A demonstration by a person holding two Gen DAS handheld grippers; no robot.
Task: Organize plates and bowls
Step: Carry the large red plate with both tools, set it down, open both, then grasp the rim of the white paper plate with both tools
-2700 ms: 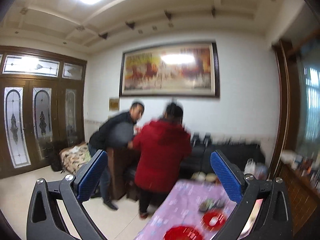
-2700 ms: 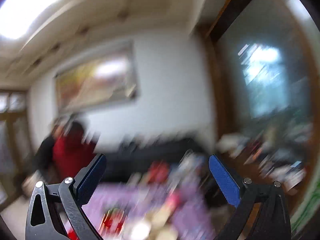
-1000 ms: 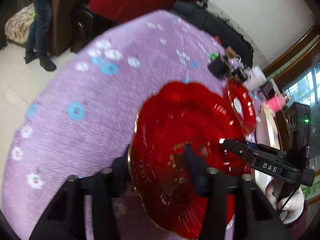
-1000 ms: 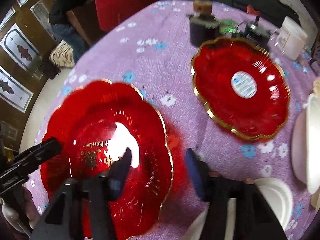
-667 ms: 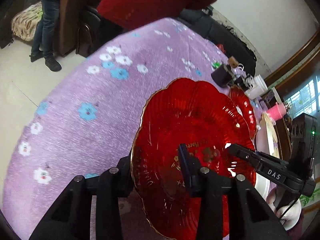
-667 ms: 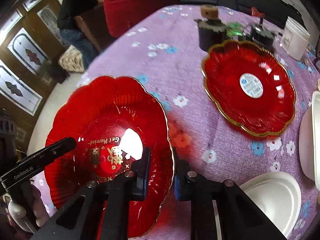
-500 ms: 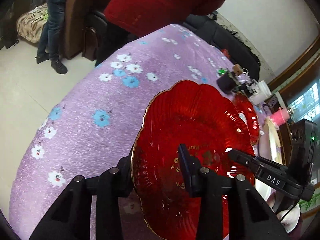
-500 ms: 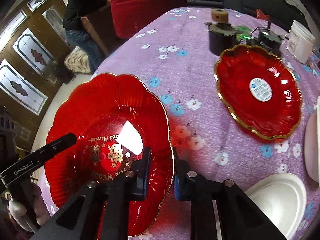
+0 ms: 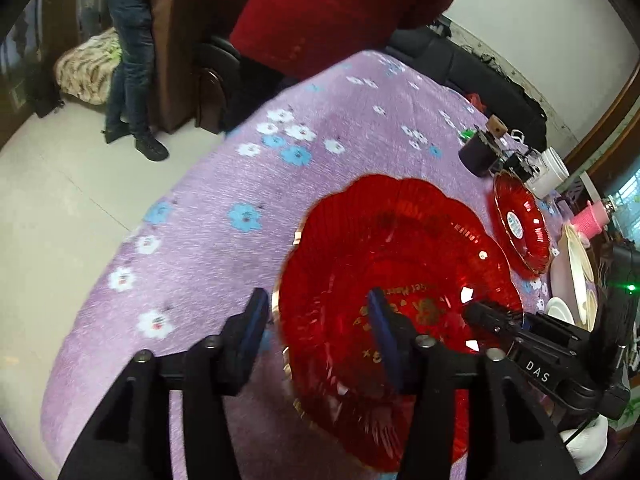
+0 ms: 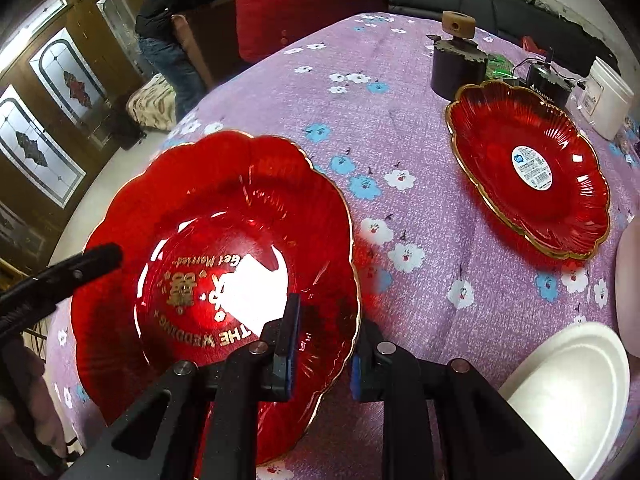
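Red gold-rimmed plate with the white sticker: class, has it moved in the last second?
No. That red plate still sits just in front of the dark lidded pot; only the camera shifted.
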